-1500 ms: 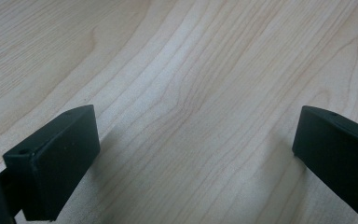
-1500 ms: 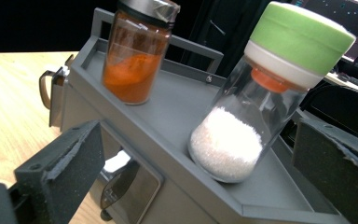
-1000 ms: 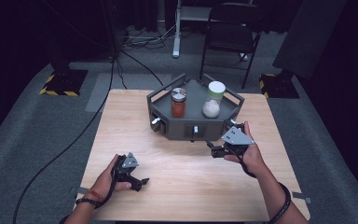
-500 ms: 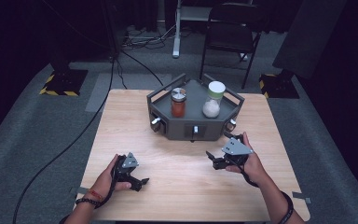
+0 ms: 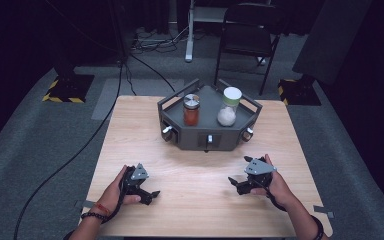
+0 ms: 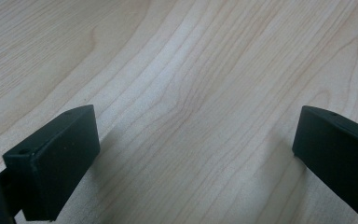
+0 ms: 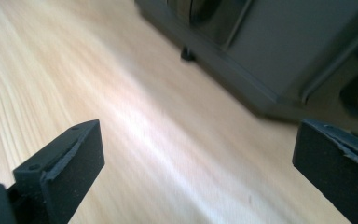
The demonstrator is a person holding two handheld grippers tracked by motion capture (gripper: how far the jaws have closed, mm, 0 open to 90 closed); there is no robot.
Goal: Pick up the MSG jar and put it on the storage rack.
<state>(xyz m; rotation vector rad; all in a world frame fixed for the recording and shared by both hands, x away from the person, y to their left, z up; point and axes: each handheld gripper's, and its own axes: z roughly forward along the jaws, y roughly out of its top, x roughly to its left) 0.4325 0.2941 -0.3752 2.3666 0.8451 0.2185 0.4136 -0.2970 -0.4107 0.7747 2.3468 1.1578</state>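
- both grippers, left (image 5: 152,194) and right (image 5: 233,183), have jaws wide apart, holding nothing.
- risk: right one can bump the tray (image 5: 200,138) and tip the jars (image 5: 191,110).

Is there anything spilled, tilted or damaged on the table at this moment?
Nothing stands out. The red-filled jar and the white-lidded jar stand upright on the dark tray stand. The wooden table shows no spill. The left gripper and right gripper are open, holding nothing.
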